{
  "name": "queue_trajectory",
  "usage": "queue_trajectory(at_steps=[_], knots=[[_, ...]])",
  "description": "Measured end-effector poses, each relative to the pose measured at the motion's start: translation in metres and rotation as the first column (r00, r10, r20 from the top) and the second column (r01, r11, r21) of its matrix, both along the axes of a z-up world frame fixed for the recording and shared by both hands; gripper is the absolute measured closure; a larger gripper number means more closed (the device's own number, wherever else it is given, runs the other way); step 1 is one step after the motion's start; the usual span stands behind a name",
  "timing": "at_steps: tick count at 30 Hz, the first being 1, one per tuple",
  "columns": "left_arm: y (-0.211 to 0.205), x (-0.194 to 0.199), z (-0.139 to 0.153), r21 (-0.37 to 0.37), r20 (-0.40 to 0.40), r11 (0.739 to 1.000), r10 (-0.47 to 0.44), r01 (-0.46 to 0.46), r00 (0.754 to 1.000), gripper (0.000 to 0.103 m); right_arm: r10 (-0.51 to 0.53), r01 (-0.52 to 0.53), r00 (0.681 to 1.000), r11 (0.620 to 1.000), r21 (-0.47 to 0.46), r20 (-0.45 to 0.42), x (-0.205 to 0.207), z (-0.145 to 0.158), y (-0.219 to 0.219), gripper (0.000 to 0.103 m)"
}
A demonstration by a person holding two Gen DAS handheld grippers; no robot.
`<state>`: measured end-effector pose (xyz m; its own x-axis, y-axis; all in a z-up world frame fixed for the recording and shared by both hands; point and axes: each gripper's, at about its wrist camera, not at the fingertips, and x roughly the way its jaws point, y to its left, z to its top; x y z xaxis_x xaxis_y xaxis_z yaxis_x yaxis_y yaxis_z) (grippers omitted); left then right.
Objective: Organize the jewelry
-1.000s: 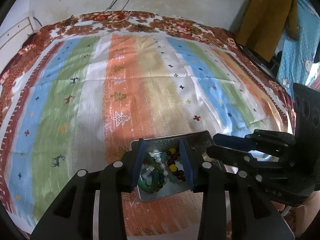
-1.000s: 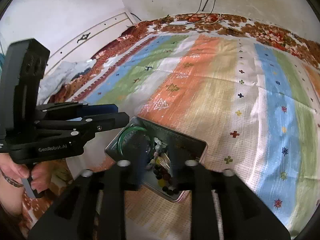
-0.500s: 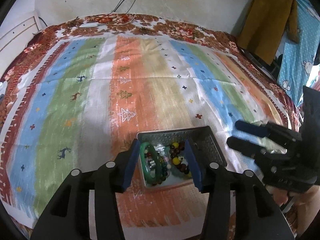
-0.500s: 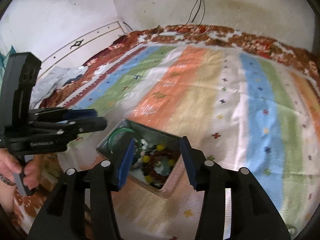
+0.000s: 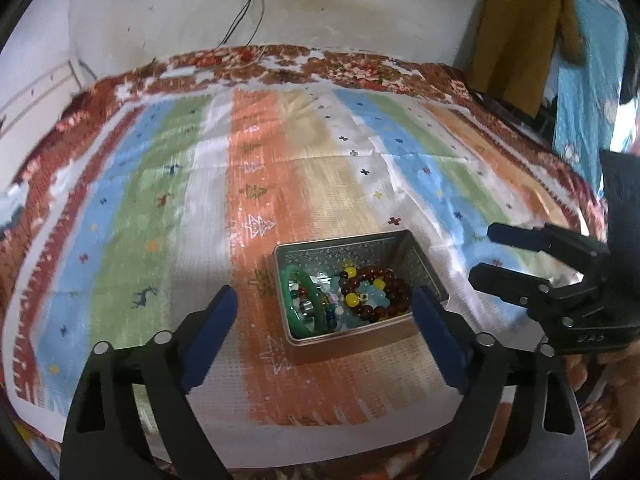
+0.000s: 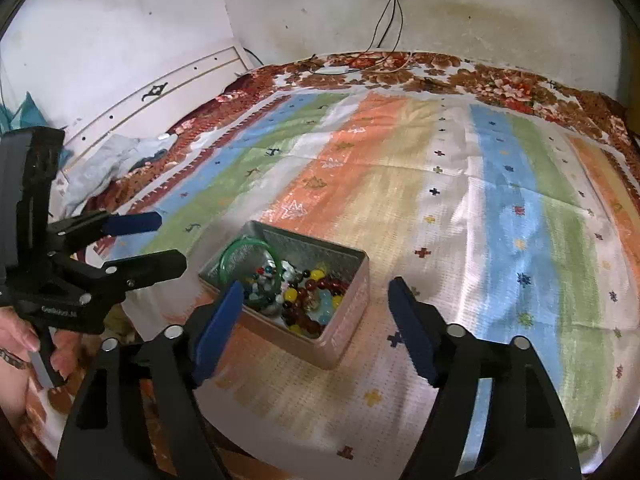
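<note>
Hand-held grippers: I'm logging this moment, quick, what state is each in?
Left hand-held gripper: open, jaws just widened, holding nothing; the tin sits beyond.
Right hand-held gripper: open, jaws just widened, holding nothing.

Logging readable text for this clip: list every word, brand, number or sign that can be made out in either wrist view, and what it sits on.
"GenRobot.AI", blurred and only partly legible, in white on the body of the left hand-held gripper, right wrist view.
"BAS", or close to it, faint embossed letters on the body of the right hand-held gripper, left wrist view; not certain.
The metal tin shows an embossed pattern, no readable text.
The striped mat bears tree, deer and cross motifs, no words.
</note>
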<state>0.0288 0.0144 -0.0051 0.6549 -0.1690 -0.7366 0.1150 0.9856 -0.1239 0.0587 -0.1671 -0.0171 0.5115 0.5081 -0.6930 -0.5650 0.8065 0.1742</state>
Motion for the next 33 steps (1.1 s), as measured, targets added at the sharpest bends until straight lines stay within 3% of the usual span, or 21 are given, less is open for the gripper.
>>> queue_trajectory(at_steps=[2, 9, 24, 33], knots=[[-0.005, -0.003, 0.0, 0.024, 0.014, 1.0, -0.013, 0.012, 1.0, 0.006, 0.0, 0.0, 1.0, 1.0, -0.007, 0.0, -0.004, -0.001, -0.002, 0.019], [-0.017, -0.012, 0.0, 0.115, 0.043, 0.993, -0.018, 0.013, 0.999, 0.006, -0.013, 0.013, 1.0, 1.0, 0.008, 0.016, -0.013, 0.0, -0.009, 0.009], [-0.018, -0.027, 0.002, 0.12, 0.08, 0.992, 0.035, -0.045, 0.996, 0.006, -0.013, 0.01, 0.997, 0.999, 0.04, 0.072, -0.033, 0.004, -0.018, 0.007], [-0.016, -0.035, 0.003, 0.073, 0.099, 0.997, 0.028, -0.035, 0.995, 0.006, -0.027, 0.022, 0.996, 0.998, 0.06, 0.09, -0.04, 0.003, -0.024, 0.007]])
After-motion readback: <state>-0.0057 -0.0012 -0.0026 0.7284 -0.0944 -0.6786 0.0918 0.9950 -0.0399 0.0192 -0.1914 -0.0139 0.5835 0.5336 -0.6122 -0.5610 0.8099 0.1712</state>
